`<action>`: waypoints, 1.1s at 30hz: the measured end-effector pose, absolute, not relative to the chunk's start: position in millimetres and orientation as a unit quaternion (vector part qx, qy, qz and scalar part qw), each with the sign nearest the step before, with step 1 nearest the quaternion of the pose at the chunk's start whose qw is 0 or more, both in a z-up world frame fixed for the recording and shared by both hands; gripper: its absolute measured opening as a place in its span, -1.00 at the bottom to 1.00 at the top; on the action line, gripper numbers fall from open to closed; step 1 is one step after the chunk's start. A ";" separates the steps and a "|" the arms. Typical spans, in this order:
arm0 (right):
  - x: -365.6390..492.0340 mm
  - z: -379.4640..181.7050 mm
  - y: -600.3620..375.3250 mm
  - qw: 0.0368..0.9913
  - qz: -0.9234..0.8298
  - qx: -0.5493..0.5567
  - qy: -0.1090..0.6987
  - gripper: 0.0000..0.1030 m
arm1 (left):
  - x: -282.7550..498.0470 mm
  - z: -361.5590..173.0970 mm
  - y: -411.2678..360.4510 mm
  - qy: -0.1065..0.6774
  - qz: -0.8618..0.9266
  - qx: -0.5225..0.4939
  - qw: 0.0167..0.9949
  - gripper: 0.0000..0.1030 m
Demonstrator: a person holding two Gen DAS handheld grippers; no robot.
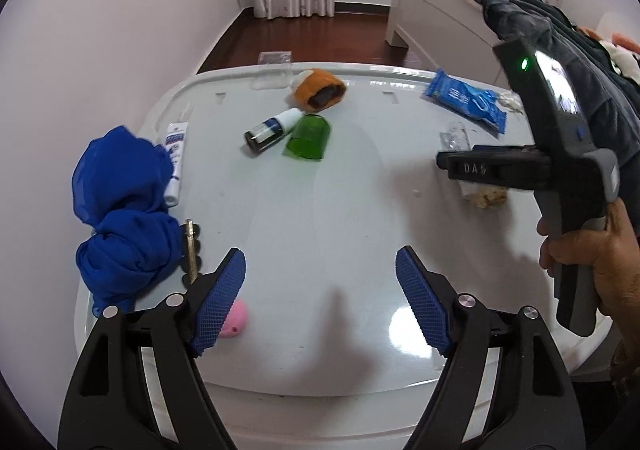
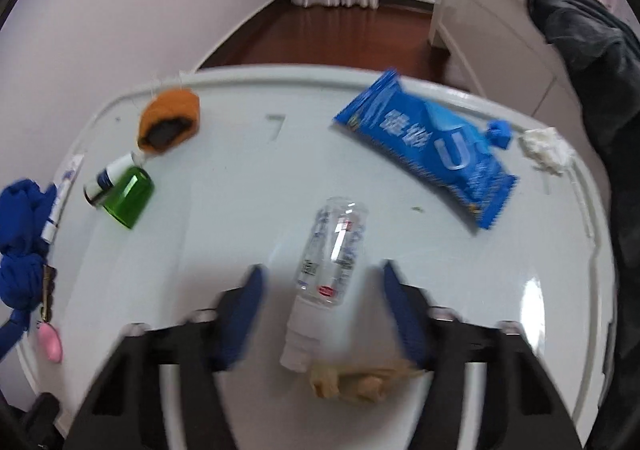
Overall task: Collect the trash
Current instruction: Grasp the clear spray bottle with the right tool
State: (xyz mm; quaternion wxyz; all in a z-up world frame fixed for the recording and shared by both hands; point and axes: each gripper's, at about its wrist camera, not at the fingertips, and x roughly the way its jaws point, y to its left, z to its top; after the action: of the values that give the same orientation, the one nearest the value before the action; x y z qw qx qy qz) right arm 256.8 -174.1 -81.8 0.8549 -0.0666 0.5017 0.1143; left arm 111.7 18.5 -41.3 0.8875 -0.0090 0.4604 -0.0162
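Nearest the right wrist camera, the right gripper (image 2: 320, 310) is standing released, its blue pads spread to either side of a clear plastic bottle (image 2: 334, 250) that is lying on its side between them without touching either, its white cap pointing back at six o'clock. Just below the cap, a crumpled tan scrap of trash (image 2: 356, 380) is lying on the glossy white table (image 2: 240, 209), partly cut off behind the right finger and too blurred to name more closely. The left gripper (image 1: 320, 298) is also hanging released over bare tabletop, its cross-hatched blue pads (image 1: 222, 302) wide apart; a small pink object (image 1: 236, 320) is peeking out behind the left pad, mostly hidden. At nine o'clock a bunched blue cloth (image 1: 124, 213) is covering part of a brass key (image 1: 191, 250), with a white tube (image 1: 175, 157) lying alongside. Toward eleven o'clock a translucent green cup (image 1: 309, 137) is lying on its side, touching a dark dropper bottle (image 1: 269, 129), and beyond them an orange fuzzy item (image 1: 320, 89) is resting near the far edge. At one o'clock a crinkled blue snack wrapper (image 2: 428, 147) is lying flat, with a wad of white tissue (image 2: 546, 145) just beside its far end. Farther back, dark clothing (image 2: 580, 21) is draping over white furniture.
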 end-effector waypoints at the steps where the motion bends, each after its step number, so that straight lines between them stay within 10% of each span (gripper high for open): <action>1: 257.0 -81.3 -170.2 0.854 0.117 -0.076 0.502 -0.46 | 111.9 -41.3 22.9 0.461 -0.013 -0.014 0.887 0.47; 27: 147.9 -4.0 -252.4 0.865 0.186 0.049 0.464 -0.53 | 242.3 -82.1 35.6 0.494 -0.040 -0.036 0.868 0.45; 33: 147.3 -10.0 -253.5 0.859 0.200 0.054 0.468 -0.53 | 252.6 -91.0 30.1 0.480 -0.028 0.016 0.877 -0.22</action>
State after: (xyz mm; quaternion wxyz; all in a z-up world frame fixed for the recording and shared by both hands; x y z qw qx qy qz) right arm 147.3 -253.5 -10.0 0.8589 0.0538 0.4685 0.2000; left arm 252.6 30.1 -91.0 0.8766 0.0161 0.4801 -0.0280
